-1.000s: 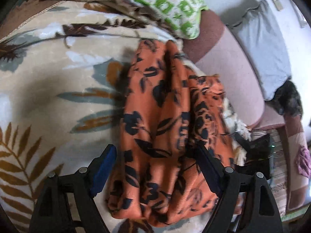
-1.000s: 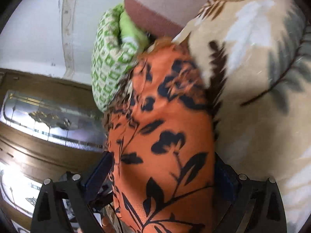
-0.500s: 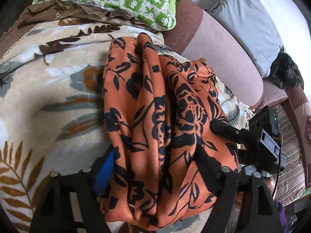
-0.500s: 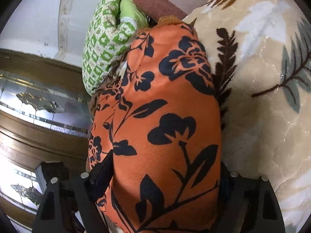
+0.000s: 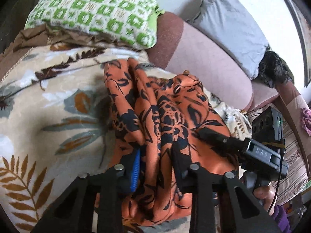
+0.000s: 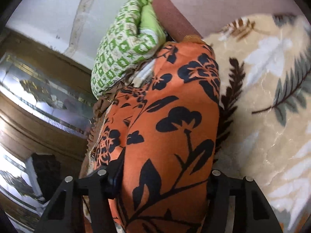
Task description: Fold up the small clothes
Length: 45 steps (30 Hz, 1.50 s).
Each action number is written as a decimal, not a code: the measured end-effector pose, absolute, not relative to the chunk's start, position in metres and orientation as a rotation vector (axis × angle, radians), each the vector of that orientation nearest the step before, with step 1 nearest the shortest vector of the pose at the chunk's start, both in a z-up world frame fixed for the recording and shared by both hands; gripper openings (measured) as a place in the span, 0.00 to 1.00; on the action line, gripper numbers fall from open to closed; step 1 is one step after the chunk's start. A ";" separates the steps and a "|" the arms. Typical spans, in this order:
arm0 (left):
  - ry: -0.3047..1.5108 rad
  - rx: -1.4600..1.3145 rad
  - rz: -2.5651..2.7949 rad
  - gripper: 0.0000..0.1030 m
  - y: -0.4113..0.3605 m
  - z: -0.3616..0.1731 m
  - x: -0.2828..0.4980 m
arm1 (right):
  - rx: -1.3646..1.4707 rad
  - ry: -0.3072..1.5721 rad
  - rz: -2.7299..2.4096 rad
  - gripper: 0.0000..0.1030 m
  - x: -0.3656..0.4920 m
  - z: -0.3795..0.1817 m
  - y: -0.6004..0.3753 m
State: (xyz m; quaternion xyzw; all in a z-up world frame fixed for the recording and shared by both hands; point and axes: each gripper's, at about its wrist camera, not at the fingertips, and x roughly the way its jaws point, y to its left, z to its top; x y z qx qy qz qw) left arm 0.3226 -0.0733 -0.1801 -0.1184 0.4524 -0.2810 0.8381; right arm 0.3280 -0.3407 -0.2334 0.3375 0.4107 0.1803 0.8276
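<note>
An orange garment with a black flower print [image 5: 175,112] lies bunched on a beige leaf-patterned blanket [image 5: 48,106]. My left gripper [image 5: 157,161] has its jaws closing, and a thick fold of the garment is pinched between the blue pad and the black finger. In the right wrist view the same garment [image 6: 171,120] fills the gap of my right gripper [image 6: 165,176]. Its jaws are closing too, with both fingers pressed against the cloth's sides. The right gripper's finger [image 5: 217,138] also shows in the left wrist view, reaching into the garment's right edge.
A green-and-white patterned pillow [image 5: 97,13] lies at the blanket's far end against a pink-brown sofa back [image 5: 204,58]. A grey cushion [image 5: 233,25] and a dark furry thing [image 5: 276,69] sit further right. A wooden cabinet with glass [image 6: 38,101] is left of the sofa.
Both grippers have narrowed onto the orange garment and risen a little. The cloth is squeezed into tighter folds, and the right gripper has come into the left wrist view.
</note>
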 end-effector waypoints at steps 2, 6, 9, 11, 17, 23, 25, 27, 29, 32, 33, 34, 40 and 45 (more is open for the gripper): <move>0.940 -0.248 -0.623 0.27 -0.080 -0.170 0.315 | 0.686 0.861 0.382 0.58 0.322 -0.224 -0.338; 0.931 -0.199 -0.656 0.27 -0.099 -0.161 0.297 | 0.642 0.842 0.358 0.57 0.300 -0.212 -0.344; 0.939 -0.162 -0.678 0.27 -0.114 -0.157 0.274 | 0.651 0.839 0.341 0.56 0.275 -0.210 -0.359; 0.926 -0.126 -0.722 0.27 -0.130 -0.146 0.247 | 0.669 0.828 0.331 0.56 0.253 -0.206 -0.370; 0.883 -0.013 -0.824 0.27 -0.161 -0.120 0.164 | 0.706 0.782 0.314 0.56 0.171 -0.185 -0.396; 0.959 0.048 -0.806 0.27 -0.168 -0.147 0.108 | 0.796 0.769 0.287 0.56 0.096 -0.205 -0.421; 1.006 0.055 -0.754 0.27 -0.164 -0.168 0.101 | 0.862 0.805 0.283 0.56 0.089 -0.232 -0.427; 1.047 0.032 -0.698 0.27 -0.155 -0.185 0.100 | 0.864 0.837 0.219 0.56 0.081 -0.255 -0.433; 1.072 0.005 -0.680 0.31 -0.144 -0.189 0.097 | 0.923 0.878 0.163 0.59 0.076 -0.264 -0.445; 1.047 -0.020 -0.666 0.33 -0.124 -0.171 0.093 | 0.892 0.852 0.109 0.63 0.065 -0.246 -0.454; 1.031 -0.012 -0.660 0.36 -0.123 -0.163 0.093 | 0.858 0.832 0.089 0.63 0.060 -0.236 -0.454; 0.995 0.006 -0.650 0.44 -0.121 -0.151 0.092 | 0.833 0.805 0.075 0.63 0.054 -0.226 -0.456; 0.830 0.101 -0.600 0.59 -0.138 -0.122 0.089 | 0.625 0.672 0.095 0.63 0.057 -0.165 -0.450; 0.889 0.217 -0.562 0.61 -0.160 -0.164 0.094 | 0.600 0.735 0.118 0.61 0.118 -0.162 -0.441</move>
